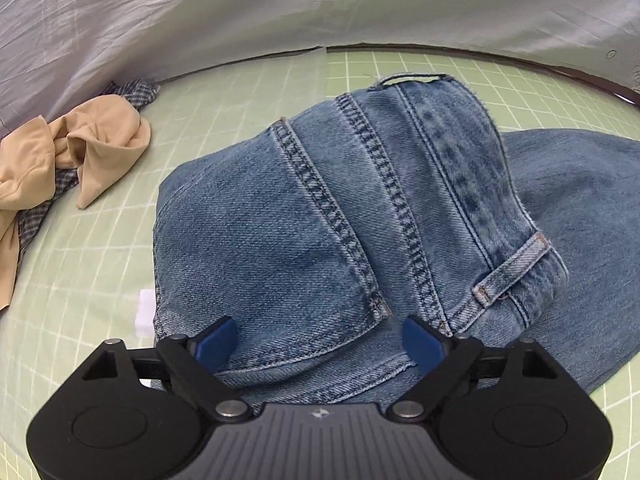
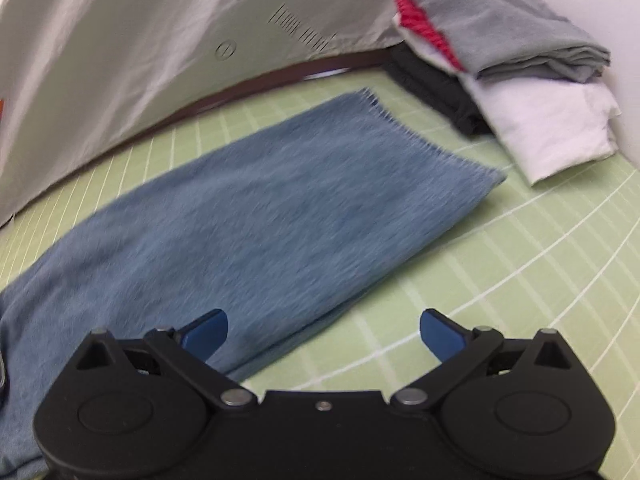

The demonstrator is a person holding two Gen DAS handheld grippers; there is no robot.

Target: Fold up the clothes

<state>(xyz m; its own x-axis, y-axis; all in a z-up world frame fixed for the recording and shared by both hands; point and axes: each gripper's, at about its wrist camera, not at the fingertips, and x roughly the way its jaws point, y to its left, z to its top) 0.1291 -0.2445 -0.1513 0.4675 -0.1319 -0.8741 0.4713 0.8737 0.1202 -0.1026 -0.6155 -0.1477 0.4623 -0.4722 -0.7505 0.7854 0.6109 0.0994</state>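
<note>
Blue denim jeans point(image 1: 340, 220) lie on the green grid mat point(image 1: 260, 92), the waistband end folded over and bulging up in the left wrist view. My left gripper point(image 1: 320, 340) is open just above the seat seam near a back pocket, holding nothing. In the right wrist view the jeans' leg point(image 2: 260, 208) stretches flat across the mat point(image 2: 520, 280) to a frayed hem at the upper right. My right gripper point(image 2: 324, 332) is open and empty, its left finger over the leg's near edge, its right finger over bare mat.
A crumpled beige garment point(image 1: 80, 152) over a checked one point(image 1: 136, 92) lies at the mat's far left. A stack of folded clothes, grey point(image 2: 512, 28), red, black and white point(image 2: 548, 128), sits at the far right. A pale printed sheet point(image 1: 280, 8) hangs behind the mat.
</note>
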